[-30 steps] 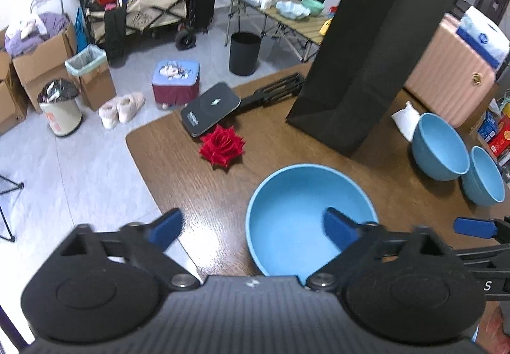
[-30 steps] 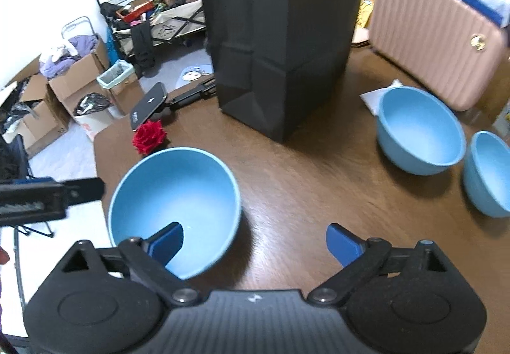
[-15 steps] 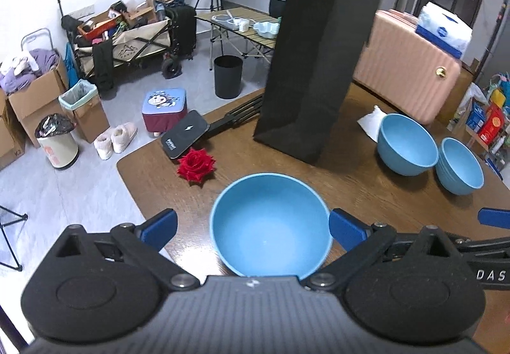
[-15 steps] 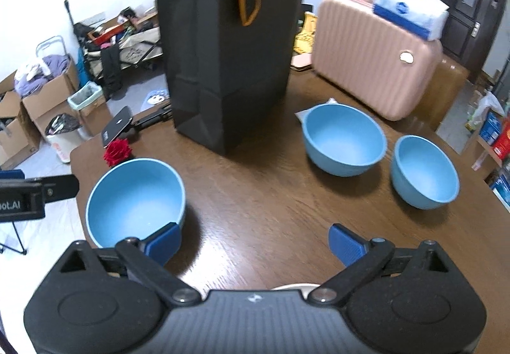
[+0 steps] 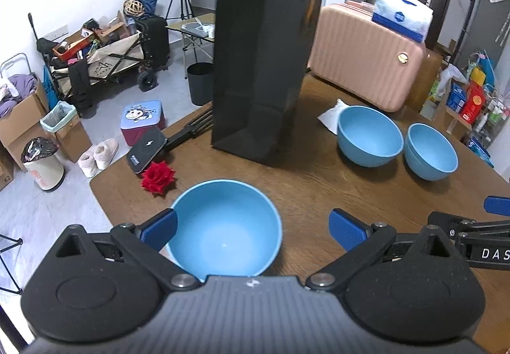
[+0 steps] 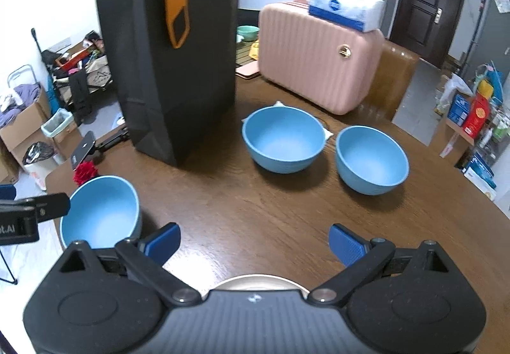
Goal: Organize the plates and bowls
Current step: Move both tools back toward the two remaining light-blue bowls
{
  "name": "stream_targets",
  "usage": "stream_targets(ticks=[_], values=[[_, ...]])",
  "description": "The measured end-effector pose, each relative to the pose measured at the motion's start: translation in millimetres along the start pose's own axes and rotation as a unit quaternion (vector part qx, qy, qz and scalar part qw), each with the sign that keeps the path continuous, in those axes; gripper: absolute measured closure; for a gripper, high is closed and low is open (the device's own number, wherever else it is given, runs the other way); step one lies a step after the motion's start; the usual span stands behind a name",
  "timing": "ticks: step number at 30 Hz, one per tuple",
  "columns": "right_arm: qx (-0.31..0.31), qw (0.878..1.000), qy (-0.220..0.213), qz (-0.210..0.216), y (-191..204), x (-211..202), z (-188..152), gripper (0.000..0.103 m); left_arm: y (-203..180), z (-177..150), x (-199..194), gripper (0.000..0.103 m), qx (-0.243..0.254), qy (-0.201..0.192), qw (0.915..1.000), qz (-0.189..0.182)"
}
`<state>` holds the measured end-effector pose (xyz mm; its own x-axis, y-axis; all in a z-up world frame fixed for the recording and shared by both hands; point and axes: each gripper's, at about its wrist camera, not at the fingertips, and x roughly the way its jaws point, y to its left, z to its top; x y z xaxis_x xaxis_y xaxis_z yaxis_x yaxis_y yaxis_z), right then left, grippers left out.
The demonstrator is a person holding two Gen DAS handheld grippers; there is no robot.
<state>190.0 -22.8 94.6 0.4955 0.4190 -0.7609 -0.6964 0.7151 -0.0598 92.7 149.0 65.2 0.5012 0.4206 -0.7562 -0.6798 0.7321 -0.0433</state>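
Both tools have drawn back and risen since a second ago, so more of the round dark wooden tabletop (image 6: 255, 210) shows and the near bowl no longer sits between the right tool's tips. Largest on it is the tall black paper bag (image 6: 178, 73), upright, with the pink ribbed suitcase (image 6: 318, 60) behind. Three sky-blue round bowls follow: one near the left edge (image 5: 224, 231), two just beside each other on the far right (image 6: 282, 138) (image 6: 371, 159). They look like light, rigid, smooth melamine or plastic — likely slippery, so a pinch over the rim wall suits best. A pale plate rim (image 6: 258, 280) peeks under the right tool (image 6: 255, 242). Left tool (image 5: 253, 224) and right tool are both spread wide, holding nothing.
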Motion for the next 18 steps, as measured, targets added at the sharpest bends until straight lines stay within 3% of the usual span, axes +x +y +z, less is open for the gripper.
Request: stream_targets(ticks=[18], values=[[0.044, 0.999, -0.007, -0.026, -56.1, -15.9, 0.1, 0.003, -59.7, 18.7, -0.9, 0.000, 0.036, 0.008, 0.9991, -0.021]])
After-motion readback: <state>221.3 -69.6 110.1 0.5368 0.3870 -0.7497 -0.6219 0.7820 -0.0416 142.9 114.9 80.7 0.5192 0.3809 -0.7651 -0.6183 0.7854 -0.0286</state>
